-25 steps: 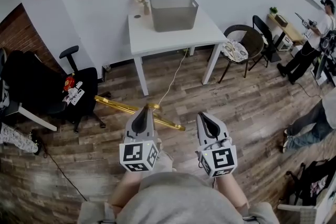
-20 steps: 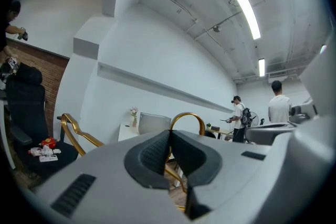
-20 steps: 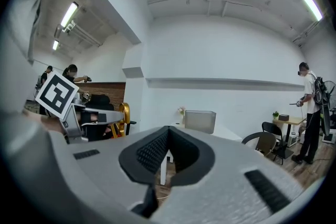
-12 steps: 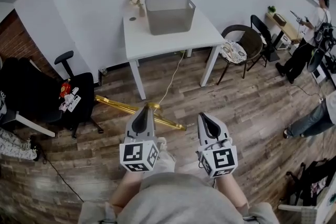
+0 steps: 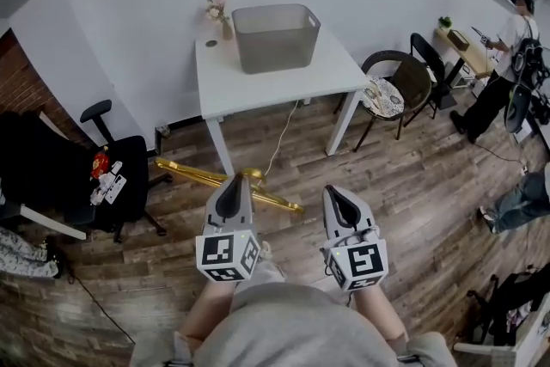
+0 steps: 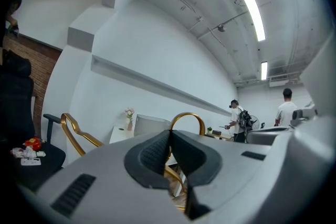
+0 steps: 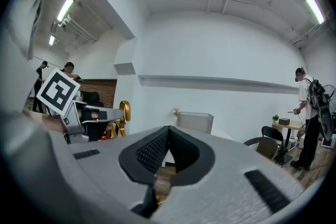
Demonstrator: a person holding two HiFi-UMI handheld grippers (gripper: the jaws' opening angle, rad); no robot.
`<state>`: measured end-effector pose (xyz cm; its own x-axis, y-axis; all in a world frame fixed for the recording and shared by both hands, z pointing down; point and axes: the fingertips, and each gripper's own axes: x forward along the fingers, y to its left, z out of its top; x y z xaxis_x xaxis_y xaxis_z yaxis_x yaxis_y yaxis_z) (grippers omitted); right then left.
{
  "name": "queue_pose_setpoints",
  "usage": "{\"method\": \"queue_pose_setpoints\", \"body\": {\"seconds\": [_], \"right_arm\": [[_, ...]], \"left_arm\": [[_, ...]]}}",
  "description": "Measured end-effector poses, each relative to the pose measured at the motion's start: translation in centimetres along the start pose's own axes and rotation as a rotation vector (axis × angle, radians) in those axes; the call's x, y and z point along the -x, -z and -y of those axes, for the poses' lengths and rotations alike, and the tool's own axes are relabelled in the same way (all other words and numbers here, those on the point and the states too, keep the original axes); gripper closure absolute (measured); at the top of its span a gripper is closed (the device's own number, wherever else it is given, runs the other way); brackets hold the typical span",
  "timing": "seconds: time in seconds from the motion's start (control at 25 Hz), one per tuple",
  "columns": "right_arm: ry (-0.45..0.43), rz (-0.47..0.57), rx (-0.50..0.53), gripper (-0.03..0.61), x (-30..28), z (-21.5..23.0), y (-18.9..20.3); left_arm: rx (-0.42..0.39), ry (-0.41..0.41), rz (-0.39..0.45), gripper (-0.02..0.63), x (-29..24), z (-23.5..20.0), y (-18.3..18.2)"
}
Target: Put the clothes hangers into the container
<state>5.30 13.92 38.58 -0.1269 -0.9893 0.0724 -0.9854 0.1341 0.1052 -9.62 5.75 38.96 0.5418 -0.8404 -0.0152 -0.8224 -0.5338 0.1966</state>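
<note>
Gold hanger (image 5: 193, 174), gry container (image 5: 276, 39), wht table (image 5: 258, 83), wood-grain floor (image 5: 412, 176).

Grey left gripper (image 5: 233, 185) and right gripper (image 5: 337, 195), black-and-white marker cubes (image 5: 228, 256), grey shirt (image 5: 292, 327).

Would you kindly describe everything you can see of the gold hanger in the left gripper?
The gold hanger looks like shiny metal, with a rounded hook and a long wavy arm. The left gripper is shut on it below the hook, holding it roughly level above the wood floor, one end reaching toward the black chair. Nothing else touches it.
</note>
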Motion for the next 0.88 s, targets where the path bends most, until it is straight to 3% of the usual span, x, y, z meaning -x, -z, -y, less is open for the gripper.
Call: {"method": "queue_pose_setpoints", "body": {"seconds": [0.56, 0.88], "right_arm": [[0.032, 0.025, 0.006, 0.575, -11.5, 2.8, -2.0], [0.058, -0.002, -0.006, 0.575, -17.2, 4.5, -1.2]], "left_arm": [[-0.004, 0.049, 0.007, 0.6, -11.4, -4.5, -2.0], [0.006, 0.085, -0.003, 0.6, -17.3, -6.7, -2.0]]}}
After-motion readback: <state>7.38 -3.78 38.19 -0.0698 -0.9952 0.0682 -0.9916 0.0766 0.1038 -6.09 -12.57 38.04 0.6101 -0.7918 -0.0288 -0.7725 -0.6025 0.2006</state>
